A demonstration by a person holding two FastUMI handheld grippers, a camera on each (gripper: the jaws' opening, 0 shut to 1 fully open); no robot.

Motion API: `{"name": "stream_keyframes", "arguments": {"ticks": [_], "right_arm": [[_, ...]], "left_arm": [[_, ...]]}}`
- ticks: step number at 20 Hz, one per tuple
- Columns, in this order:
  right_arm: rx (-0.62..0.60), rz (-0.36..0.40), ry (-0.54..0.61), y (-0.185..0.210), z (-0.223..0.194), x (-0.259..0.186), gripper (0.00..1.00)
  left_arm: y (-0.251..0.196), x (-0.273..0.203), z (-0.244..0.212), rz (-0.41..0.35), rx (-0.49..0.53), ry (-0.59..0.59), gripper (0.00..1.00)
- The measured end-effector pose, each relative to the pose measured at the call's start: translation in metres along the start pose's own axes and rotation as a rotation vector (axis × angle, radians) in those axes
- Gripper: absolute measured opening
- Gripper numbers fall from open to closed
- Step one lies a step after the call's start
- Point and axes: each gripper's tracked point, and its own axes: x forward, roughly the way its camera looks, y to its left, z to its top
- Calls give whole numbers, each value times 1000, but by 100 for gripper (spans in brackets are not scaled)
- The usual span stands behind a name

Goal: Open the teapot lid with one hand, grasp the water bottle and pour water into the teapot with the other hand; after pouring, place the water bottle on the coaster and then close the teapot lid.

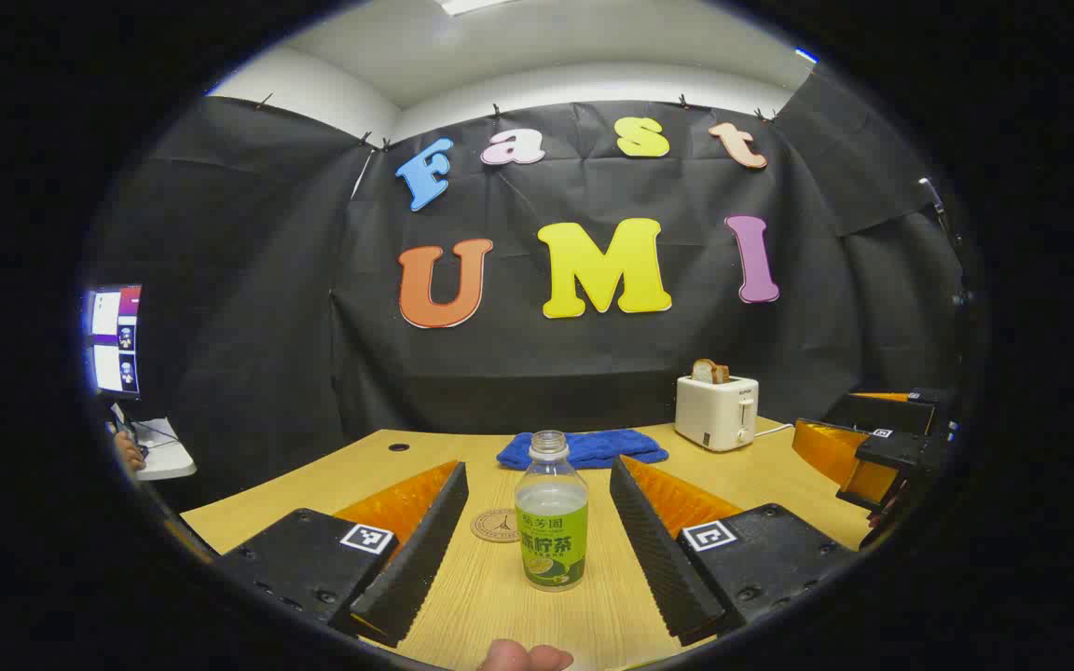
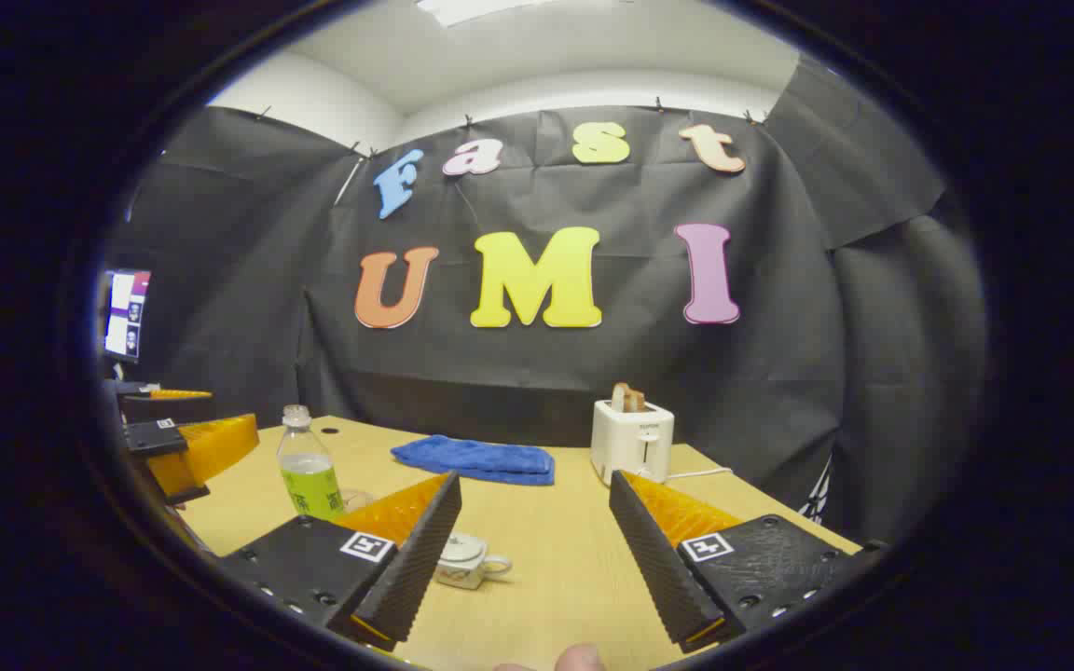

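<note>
A clear water bottle [image 1: 552, 513] with a green label and no cap stands upright on the wooden table [image 1: 490, 596]. My left gripper [image 1: 537, 545] is open, its fingers on either side of the bottle and apart from it. A round cork coaster [image 1: 497, 525] lies just left of and behind the bottle. The small white teapot [image 2: 464, 559] sits low on the table, partly hidden behind the left finger of my open right gripper [image 2: 532, 550]. The bottle [image 2: 308, 466] stands further left in the right gripper view. The right gripper [image 1: 873, 447] shows at the far right of the left gripper view.
A blue folded cloth [image 1: 584, 447] lies at the back of the table. A white toaster [image 1: 717, 410] with bread in it stands at the back right, its cord trailing right. A monitor [image 1: 115, 340] stands off the table to the left.
</note>
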Motion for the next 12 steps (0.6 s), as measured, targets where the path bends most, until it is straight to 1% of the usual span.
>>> {"name": "stream_keyframes", "arguments": {"ticks": [2, 7, 8, 9, 10, 12], "right_arm": [[-6, -3, -8, 4, 4, -5, 95], [-28, 9, -4, 16, 6, 1, 95], [-30, 17, 3, 19, 6, 3, 94], [-27, 31, 7, 23, 5, 6, 97], [-17, 40, 17, 27, 4, 7, 95], [-1, 48, 35, 28, -1, 10, 97]], "left_arm": [[6, -3, 2, 5, -12, -3, 96], [9, 3, 1, 4, -32, 13, 96], [8, 5, 0, 2, -31, 20, 96], [8, 7, -2, 2, -28, 27, 96], [8, 7, -2, 2, -29, 32, 96], [9, 11, -3, 0, -38, 37, 96]]}}
